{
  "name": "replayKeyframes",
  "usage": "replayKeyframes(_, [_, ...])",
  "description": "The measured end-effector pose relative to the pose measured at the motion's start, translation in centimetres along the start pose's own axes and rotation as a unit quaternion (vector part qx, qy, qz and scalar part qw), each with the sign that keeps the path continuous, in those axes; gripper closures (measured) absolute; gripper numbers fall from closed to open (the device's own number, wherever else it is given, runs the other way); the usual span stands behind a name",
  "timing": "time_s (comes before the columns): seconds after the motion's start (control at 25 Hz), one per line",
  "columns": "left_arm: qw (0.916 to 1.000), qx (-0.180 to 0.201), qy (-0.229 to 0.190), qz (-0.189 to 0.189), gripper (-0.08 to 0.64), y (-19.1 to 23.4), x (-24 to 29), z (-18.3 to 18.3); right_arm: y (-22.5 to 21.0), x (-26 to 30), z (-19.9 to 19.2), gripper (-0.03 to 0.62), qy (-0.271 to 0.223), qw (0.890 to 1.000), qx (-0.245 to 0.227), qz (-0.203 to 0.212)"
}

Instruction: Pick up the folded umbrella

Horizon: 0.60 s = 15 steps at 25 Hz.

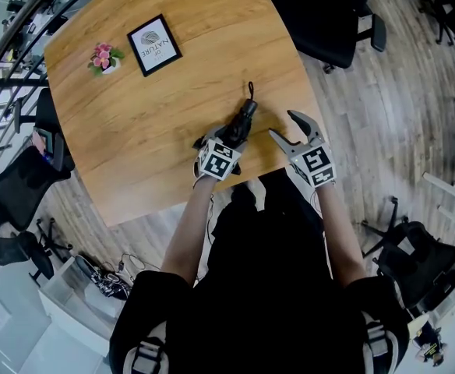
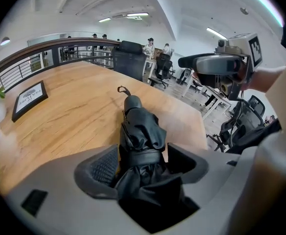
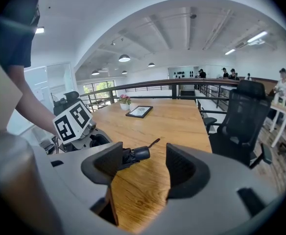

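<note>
Left gripper (image 2: 142, 160): straddling the black folded fabric umbrella (image 2: 139, 126), its 2 jaws standing spread, not clamping.
Umbrella: lying on the light wooden table (image 1: 134, 131), close to the person's edge.
Right gripper (image 1: 283, 125): hovering just beside it over that edge, jaws gaping, holding nothing.

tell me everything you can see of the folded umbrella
Black folded umbrella, fabric bunched and cinched by a strap, with a rounded handle end and thin wrist loop pointing away from the person. It lies flat on the wooden table, its near end between the open jaws of the left claw.
</note>
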<state>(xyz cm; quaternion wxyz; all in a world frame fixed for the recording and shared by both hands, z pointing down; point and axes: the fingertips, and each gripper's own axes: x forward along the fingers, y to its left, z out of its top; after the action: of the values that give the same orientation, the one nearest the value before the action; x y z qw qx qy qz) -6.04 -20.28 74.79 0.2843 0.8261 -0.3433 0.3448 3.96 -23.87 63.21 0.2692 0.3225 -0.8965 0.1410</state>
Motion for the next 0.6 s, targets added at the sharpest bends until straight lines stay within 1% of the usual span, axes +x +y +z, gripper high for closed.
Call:
replayKeyframes(0.12, [0.9999,-0.006,0.011,-0.003,0.242,0.3,0.7,-0.3,0.2,0.2,0.0,0.299,0.000,1.000,0.001,0.003])
replayKeyframes(0.32, [0.9992,-0.009,0.040,-0.001,0.242,0.4,1.4,-0.9,0.6,0.5,-0.1,0.299,-0.001,1.000,0.000,0.007])
replayKeyframes(0.6, [0.9986,0.002,0.047,0.025,0.244,0.5,1.7,-1.3,0.9,0.3,-0.2,0.300,-0.002,1.000,0.000,0.008])
